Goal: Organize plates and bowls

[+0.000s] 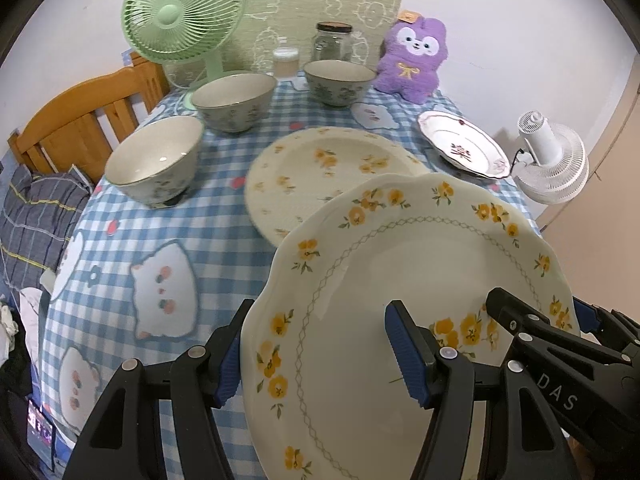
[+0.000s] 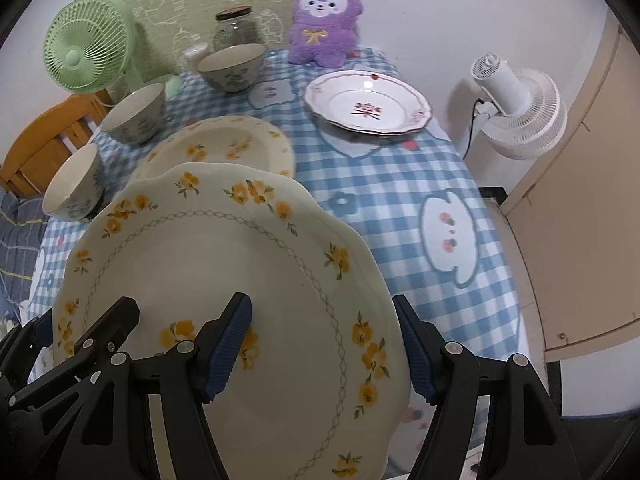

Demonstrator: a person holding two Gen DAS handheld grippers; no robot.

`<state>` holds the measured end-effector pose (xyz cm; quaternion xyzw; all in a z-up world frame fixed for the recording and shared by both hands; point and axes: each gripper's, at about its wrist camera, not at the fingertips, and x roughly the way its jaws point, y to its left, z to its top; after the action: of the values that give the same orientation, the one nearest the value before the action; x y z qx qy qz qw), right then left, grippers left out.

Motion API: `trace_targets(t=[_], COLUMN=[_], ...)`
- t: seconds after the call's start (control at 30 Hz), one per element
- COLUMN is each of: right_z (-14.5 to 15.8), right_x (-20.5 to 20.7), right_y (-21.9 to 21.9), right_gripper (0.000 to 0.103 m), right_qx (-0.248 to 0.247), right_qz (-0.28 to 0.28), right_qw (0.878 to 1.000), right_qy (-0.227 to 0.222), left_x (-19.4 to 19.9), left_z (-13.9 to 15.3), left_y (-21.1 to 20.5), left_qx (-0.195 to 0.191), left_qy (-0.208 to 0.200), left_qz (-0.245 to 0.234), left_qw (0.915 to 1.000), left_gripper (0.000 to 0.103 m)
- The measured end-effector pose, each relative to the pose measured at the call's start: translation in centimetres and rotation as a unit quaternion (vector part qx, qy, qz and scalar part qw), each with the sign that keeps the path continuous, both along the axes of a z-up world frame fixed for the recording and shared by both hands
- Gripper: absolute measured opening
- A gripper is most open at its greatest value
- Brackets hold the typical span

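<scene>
Both grippers are pinching one plate by its near rim.

The left gripper (image 1: 320, 354) is straddling the left edge of the yellow-flowered plate (image 1: 400, 280), one blue-padded finger under the rim and one on top. The right gripper (image 2: 326, 350) is doing the same on the right edge, jaws set around the rim, both reaching forward side by side and close together.
</scene>
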<state>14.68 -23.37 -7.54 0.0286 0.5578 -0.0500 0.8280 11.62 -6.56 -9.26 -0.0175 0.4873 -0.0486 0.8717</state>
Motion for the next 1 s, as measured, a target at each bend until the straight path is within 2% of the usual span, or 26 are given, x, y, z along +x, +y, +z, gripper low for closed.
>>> trace_targets(t=[0.6,1.0], right_z=[-1.5,-4.2], right_x=[0.5,0.6], right_y=[-8.0,-11.2], right_gripper=[0.074,0.074], right_qx=[-0.005,-0.002], right_qz=[-0.011,-0.021], right_qw=[1.0,0.999], right_qy=[0.012,0.039], left_x=[0.7,1.6], left_z=[-1.4,-3.7], left_y=[-7.9,-11.2], left_qx=[-0.007,-0.007], left_qy=[0.009,0.035], left_qz=[-0.011,-0.016], left_qw=[0.9999,0.9992], left_gripper=[0.065,0.065])
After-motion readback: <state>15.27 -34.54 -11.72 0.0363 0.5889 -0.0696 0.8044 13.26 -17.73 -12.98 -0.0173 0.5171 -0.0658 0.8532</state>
